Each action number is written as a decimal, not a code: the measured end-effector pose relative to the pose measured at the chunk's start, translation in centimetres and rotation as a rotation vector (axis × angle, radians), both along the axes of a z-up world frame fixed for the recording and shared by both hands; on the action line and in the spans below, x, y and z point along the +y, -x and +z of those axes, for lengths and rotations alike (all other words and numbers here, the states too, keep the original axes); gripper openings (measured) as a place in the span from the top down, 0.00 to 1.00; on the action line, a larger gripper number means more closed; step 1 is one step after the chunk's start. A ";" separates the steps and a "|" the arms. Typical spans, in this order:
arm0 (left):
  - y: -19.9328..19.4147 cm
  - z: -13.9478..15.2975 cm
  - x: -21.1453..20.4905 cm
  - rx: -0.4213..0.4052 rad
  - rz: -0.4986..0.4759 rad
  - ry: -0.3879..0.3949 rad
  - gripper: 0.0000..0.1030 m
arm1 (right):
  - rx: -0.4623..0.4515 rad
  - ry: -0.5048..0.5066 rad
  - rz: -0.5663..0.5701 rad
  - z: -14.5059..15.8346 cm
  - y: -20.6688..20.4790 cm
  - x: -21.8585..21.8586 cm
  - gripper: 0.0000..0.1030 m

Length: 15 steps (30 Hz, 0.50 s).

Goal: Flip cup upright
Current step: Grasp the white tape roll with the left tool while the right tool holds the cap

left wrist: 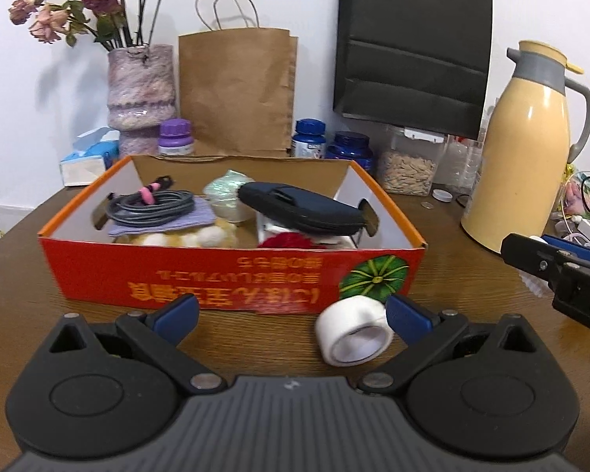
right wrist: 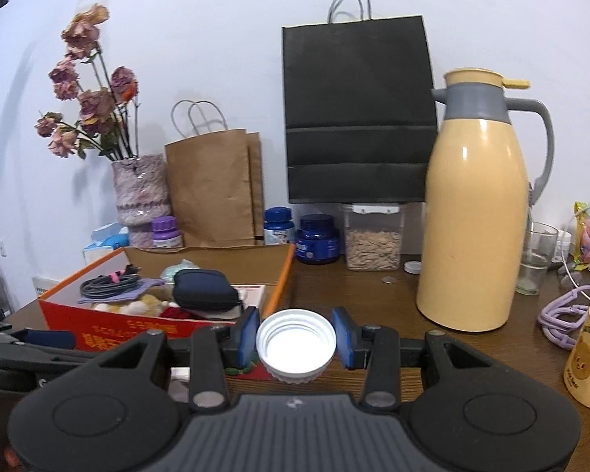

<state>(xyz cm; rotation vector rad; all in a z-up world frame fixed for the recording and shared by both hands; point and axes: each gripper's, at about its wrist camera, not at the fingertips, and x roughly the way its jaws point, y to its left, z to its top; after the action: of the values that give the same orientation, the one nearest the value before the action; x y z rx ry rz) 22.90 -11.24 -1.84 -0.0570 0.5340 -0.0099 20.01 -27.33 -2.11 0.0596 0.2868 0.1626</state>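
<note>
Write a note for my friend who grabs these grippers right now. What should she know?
Right gripper: shut on the white ribbed cup, mouth facing the camera, so it is sideways.
Left gripper: open, holding nothing. A smooth white cylinder lies on its side on the table beside its right fingertip, in front of the orange box; cup or tape roll, I cannot tell.
Done: cup gripped.
Left: turn it mouth up, set it on the table, let go.

You are in a home: wooden counter cluttered with dried flowers, paper bags, thermos jug, supplement bottles.
</note>
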 end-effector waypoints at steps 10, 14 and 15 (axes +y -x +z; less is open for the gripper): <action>-2.7 -1.8 -2.9 0.039 0.036 -0.031 0.00 | 0.018 -0.003 -0.024 -0.5 -0.6 -1.4 0.62; -3.6 -2.9 -3.6 0.065 0.055 -0.054 0.00 | 0.027 -0.009 -0.039 -0.6 -1.0 -1.7 0.62; -3.9 -3.1 -3.8 0.075 0.060 -0.060 0.00 | 0.030 -0.009 -0.043 -0.7 -1.1 -1.7 0.62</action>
<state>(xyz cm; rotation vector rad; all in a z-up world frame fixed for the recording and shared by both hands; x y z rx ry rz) 26.80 -15.01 -4.98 -0.0151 0.6069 0.0670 21.09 -29.05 -2.77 0.0775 0.3145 0.1202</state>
